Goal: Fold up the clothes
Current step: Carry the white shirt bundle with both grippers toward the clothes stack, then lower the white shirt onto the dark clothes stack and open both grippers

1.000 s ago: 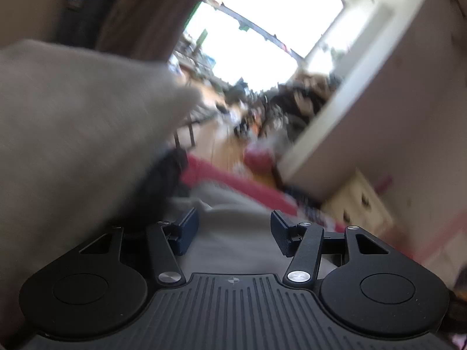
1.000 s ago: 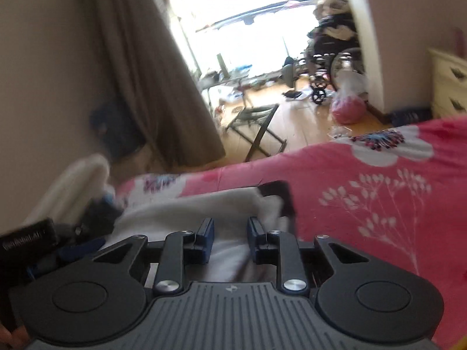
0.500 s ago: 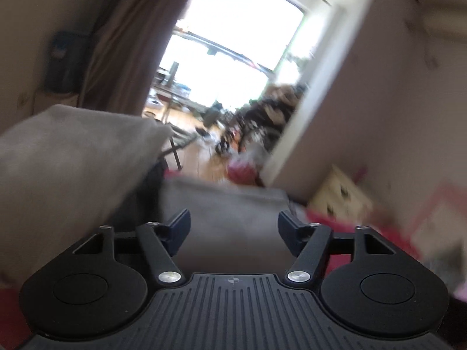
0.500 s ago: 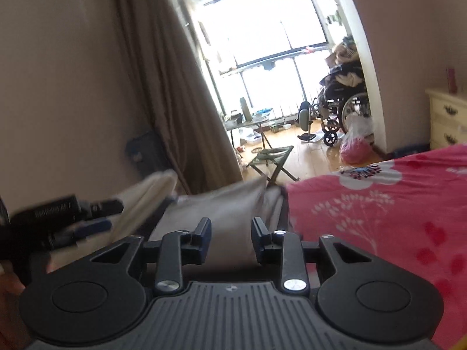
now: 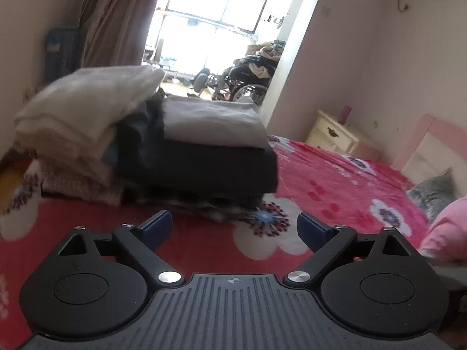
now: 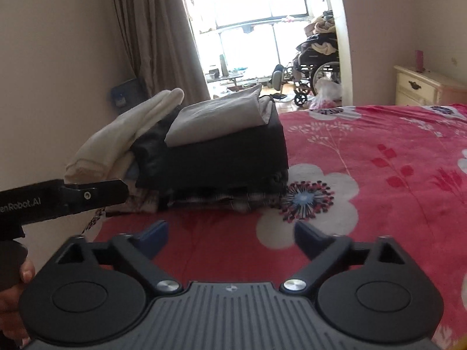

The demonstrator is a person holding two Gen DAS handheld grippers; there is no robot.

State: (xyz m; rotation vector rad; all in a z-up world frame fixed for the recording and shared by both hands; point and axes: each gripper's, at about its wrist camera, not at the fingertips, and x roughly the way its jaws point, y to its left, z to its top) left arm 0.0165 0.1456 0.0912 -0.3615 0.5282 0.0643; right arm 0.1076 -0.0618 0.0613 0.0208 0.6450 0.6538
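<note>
A folded grey garment (image 5: 213, 122) (image 6: 219, 119) lies on top of a stack: a black folded piece (image 5: 201, 169) (image 6: 227, 157) under it and a checked one at the bottom (image 6: 221, 201). A cream pile (image 5: 78, 116) (image 6: 125, 134) leans against the stack's left side. My left gripper (image 5: 235, 229) hangs open over the red floral bedspread (image 5: 335, 180), short of the stack, holding nothing. My right gripper (image 6: 230, 237) is open too, equally short of the stack and empty. The left gripper's black body (image 6: 58, 201) shows at the left of the right wrist view.
A cream nightstand (image 5: 335, 134) (image 6: 420, 87) stands by the wall at the right. A pink pillow (image 5: 446, 230) and a grey one (image 5: 435, 192) lie at the bed's right. Beyond the bed are a curtain (image 6: 157, 35), a wheelchair (image 6: 315, 67) and a bright window.
Both grippers let go of the grey garment, opened wide and drew back from the stack. The garment now rests folded on top of the black piece.
</note>
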